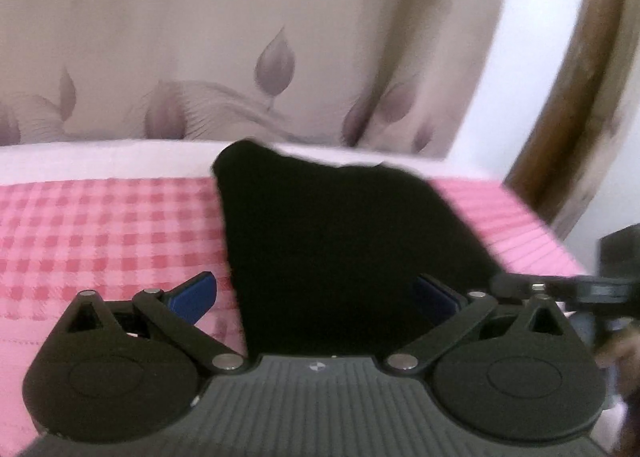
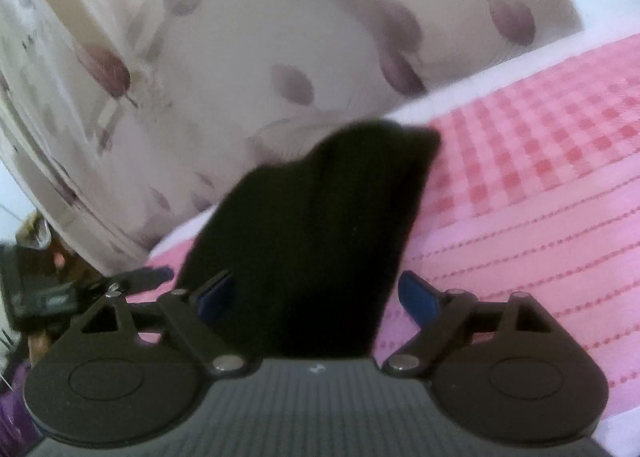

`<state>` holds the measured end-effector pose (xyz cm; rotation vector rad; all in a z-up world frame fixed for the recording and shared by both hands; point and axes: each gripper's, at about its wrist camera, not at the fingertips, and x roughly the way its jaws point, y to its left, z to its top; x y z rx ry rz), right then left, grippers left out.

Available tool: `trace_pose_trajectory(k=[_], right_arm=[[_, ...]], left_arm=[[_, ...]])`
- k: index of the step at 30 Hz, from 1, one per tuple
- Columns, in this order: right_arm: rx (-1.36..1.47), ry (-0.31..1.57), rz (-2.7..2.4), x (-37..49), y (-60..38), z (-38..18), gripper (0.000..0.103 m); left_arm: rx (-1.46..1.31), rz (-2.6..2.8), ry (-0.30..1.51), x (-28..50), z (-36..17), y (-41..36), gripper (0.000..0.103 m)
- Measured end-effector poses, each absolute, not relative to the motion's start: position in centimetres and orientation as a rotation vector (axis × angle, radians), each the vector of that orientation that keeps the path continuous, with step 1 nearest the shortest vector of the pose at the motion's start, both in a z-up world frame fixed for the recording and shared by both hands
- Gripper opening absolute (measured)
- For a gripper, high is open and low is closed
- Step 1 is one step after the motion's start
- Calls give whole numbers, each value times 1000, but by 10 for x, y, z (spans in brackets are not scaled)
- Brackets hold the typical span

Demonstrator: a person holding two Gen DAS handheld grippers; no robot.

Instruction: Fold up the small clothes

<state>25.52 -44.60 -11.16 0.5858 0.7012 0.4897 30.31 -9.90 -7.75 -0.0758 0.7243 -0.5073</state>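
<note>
A small black garment point(image 1: 336, 241) lies on the pink checked bed cover point(image 1: 100, 233), reaching to the bed's far edge. My left gripper point(image 1: 316, 297) is open, its blue fingertips point(image 1: 196, 295) spread wide on either side of the garment's near end. In the right wrist view the same black garment point(image 2: 316, 241) lies between the wide-open blue fingertips point(image 2: 420, 297) of my right gripper point(image 2: 316, 297). The right gripper's black linkage point(image 1: 560, 285) shows at the right edge of the left wrist view. Whether either gripper touches the cloth cannot be told; both views are blurred.
A pale wall with purple leaf prints point(image 1: 276, 65) stands right behind the bed. A brown wooden door frame point(image 1: 588, 105) is at the right. The bed's right edge point(image 1: 532, 213) drops off near the garment. Dark clutter point(image 2: 36, 289) sits beside the bed.
</note>
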Motion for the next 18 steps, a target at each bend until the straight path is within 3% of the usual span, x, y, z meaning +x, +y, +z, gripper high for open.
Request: trace_pose_trajectory(k=[18], right_arm=[[561, 735, 594, 297, -426, -122, 90]], left_arm=[[-53, -538, 802, 345, -110, -113, 103]])
